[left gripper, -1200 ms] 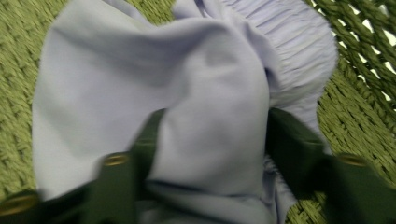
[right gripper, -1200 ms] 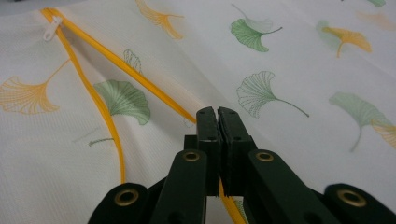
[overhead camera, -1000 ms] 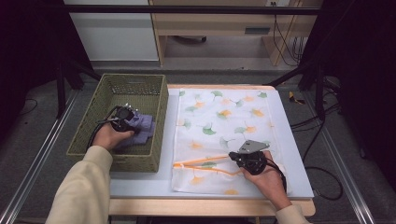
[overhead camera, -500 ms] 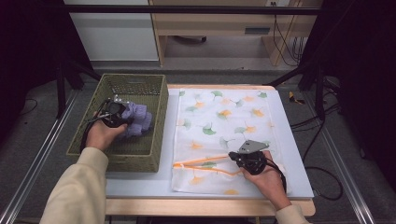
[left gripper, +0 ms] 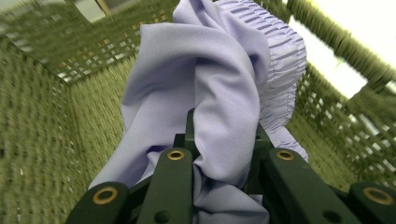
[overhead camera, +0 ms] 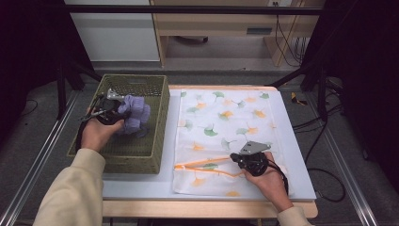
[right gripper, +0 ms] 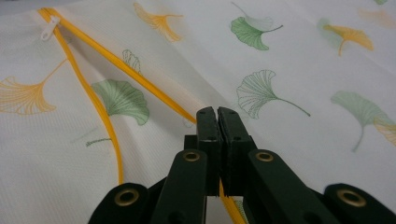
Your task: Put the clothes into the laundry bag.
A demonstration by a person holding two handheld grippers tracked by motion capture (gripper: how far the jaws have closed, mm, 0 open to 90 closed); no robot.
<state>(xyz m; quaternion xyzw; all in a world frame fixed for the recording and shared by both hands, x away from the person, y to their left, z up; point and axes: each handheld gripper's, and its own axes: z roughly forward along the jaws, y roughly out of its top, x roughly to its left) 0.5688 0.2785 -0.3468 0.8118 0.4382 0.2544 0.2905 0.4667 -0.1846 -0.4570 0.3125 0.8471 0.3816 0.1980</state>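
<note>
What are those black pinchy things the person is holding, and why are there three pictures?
They are hand-held grippers, like big tongs with two black jaws. One picture looks down from above the table; the other two come from little cameras riding on each gripper. The left gripper has pinched a purple cloth and holds it over the green woven basket. Its jaws have just been closing a bit more on the cloth. On the table lies a white mesh bag printed with green and orange leaves. The right gripper is shut on the bag's orange zipper edge, which gapes open.
</note>
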